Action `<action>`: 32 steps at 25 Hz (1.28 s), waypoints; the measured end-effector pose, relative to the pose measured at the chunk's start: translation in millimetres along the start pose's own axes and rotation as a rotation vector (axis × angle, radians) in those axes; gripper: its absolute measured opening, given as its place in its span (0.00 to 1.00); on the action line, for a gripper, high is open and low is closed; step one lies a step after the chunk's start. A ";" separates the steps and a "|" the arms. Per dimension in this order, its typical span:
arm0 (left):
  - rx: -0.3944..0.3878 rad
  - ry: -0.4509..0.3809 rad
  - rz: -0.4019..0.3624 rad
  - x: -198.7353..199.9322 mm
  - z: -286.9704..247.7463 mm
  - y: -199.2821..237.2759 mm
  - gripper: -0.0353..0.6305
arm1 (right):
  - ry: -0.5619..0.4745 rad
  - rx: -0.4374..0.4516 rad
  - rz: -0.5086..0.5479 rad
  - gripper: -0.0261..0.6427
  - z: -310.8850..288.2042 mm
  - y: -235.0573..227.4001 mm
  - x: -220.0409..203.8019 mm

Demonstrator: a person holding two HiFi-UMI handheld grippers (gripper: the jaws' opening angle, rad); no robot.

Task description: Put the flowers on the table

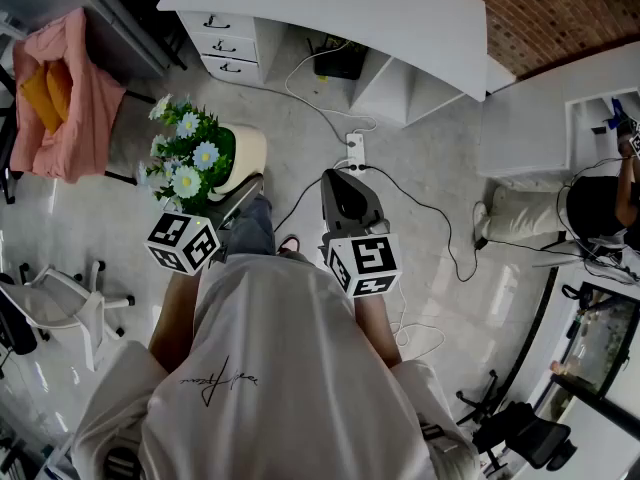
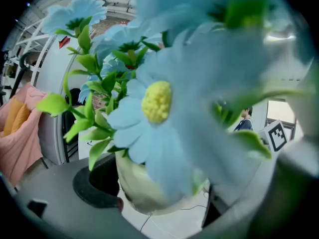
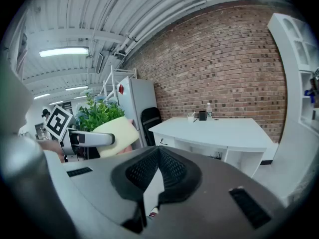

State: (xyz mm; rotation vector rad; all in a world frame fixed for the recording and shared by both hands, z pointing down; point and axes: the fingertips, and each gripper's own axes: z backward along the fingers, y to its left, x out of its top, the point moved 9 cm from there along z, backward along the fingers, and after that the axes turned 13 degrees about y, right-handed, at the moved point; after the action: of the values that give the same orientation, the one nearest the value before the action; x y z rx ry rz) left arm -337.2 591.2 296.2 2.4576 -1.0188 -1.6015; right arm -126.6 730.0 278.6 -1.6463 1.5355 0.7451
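L gripper (image 1: 222, 200): jaws spread wide, clamped across the cream pot (image 1: 245, 154). L gripper view shows the pot body (image 2: 144, 188) sitting between the black pad (image 2: 97, 183) on one side and the grey jaw on the other. R gripper view confirms: one L jaw lies along the pot wall.

Flowers (image 1: 190, 154): pale blue/white daisies w/ yellow centres and green leaves, planted in that pot. Blooms fill most of the L gripper view, too close and blurred. Pot is carried in the air over the tiled floor, tilted, in front of the person and to their left.

White table (image 1: 400, 18): ahead, well apart from the pot. Top looks mostly bare; R gripper view shows a bottle (image 3: 209, 110) and a small dark item near its far edge by the brick wall (image 3: 224, 59).

R gripper (image 1: 346, 180): pads closed against each other, nothing held, only floor visible through the slot below them. Sits just right of the pot, not touching.

Misc: power strip (image 1: 354, 151) and cables on the floor, drawer unit (image 1: 228, 40) under the table end, pink cloth (image 1: 62, 98) on a chair far left.
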 end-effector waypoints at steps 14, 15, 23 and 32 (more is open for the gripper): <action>-0.015 0.058 0.019 54.1 -48.8 86.2 0.82 | 0.008 0.077 -0.036 0.07 -97.9 -4.1 61.8; -0.017 0.059 0.021 59.1 -51.0 92.7 0.82 | 0.000 0.098 -0.056 0.07 -104.8 -4.2 67.2; -0.024 0.073 0.032 97.3 -68.9 143.2 0.82 | 0.000 0.126 -0.074 0.07 -160.1 -2.5 106.1; -0.045 0.065 0.037 130.1 -78.8 193.9 0.82 | -0.011 0.144 -0.084 0.08 -211.5 6.8 148.0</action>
State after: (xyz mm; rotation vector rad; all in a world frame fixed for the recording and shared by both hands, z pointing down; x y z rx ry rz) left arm -336.0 344.8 299.6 2.4298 -1.0023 -1.5066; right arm -133.1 472.0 271.4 -1.5870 1.4682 0.5844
